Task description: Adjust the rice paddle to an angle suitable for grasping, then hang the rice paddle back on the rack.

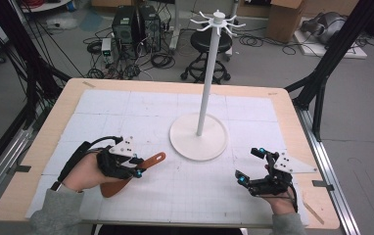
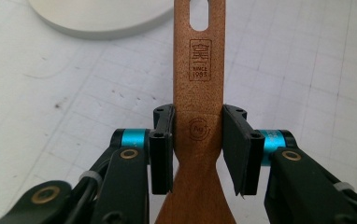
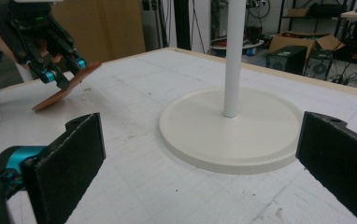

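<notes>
A flat wooden spatula (image 1: pixel 136 171) is clamped by the left gripper (image 1: pixel 137 167), whose jaws are pressed against the two edges of the handle just above the point where the handle widens into the blade. In the left gripper view the spatula (image 2: pixel 199 84) is seen running straight ahead from between the jaws: a reddish-brown, fine-grained wood, a long oval hanging slot (image 2: pixel 199 14) near the far end, a stamped square mark with small lettering below it, and a round stamped mark level with the pads (image 2: pixel 161 149). The blade passes back under the gripper toward the hand. From the high view the handle is pointed forward and to the right of the left gripper, and the blade end is seen below the left hand (image 1: pixel 84 172), over the white gridded mat (image 1: pixel 185 196). In the right gripper view the spatula (image 3: pixel 62 91) is tilted, blade end lowest, near or on the mat; contact cannot be told.

The right gripper (image 1: pixel 248 165) is held wide open with nothing between its jaws, well apart from the spatula. Ahead of both grippers, between them, the round white base (image 1: pixel 198 136) of a white pole stand (image 1: pixel 207 83) is set on the mat.
</notes>
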The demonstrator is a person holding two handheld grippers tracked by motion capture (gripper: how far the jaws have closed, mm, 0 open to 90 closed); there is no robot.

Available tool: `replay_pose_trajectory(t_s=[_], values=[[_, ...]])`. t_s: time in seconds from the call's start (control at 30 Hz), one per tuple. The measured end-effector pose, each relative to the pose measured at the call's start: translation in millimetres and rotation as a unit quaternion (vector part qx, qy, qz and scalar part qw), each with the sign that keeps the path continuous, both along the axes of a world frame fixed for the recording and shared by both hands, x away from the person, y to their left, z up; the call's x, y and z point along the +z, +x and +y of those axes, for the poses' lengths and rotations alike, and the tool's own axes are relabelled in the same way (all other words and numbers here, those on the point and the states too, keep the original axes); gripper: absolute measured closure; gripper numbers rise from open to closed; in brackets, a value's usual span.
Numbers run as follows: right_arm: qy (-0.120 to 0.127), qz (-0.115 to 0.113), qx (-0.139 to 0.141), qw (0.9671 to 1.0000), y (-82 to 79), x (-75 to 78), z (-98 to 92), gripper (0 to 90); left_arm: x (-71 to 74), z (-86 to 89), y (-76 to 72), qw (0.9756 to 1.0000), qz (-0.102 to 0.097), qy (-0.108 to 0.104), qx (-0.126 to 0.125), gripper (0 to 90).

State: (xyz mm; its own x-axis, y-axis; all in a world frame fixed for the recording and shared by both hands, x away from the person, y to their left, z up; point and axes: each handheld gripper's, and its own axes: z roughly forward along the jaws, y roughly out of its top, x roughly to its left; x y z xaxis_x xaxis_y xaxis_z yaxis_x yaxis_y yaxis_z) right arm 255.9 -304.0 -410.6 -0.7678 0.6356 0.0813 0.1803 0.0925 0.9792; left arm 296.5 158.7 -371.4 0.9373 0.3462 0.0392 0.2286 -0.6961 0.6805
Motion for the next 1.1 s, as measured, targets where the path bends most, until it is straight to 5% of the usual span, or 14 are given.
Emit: replay_pose_trajectory(t_s=[0.33,0.73,1.0,1.1], values=[[-0.001,0.003,0.0,1.0,-3.4,-0.2,-1.1,0.0,13.7,11.5,-6.9,0.9978,-0.019,-0.063,0.012,65.2],[0.002,0.002,-0.017,0.9998,-11.1,-1.4,-11.2,0.0,13.5,10.0,1.4,0.996,-0.009,-0.087,0.019,65.3],[0.002,0.005,-0.018,0.9998,-15.4,-1.0,-11.7,0.0,13.0,8.1,1.6,0.9962,-0.012,-0.082,0.024,65.2],[0.01,0.0,-0.024,0.9997,-16.0,0.2,-14.3,0.0,16.4,8.1,0.3,0.9944,-0.01,-0.101,0.028,65.2]])
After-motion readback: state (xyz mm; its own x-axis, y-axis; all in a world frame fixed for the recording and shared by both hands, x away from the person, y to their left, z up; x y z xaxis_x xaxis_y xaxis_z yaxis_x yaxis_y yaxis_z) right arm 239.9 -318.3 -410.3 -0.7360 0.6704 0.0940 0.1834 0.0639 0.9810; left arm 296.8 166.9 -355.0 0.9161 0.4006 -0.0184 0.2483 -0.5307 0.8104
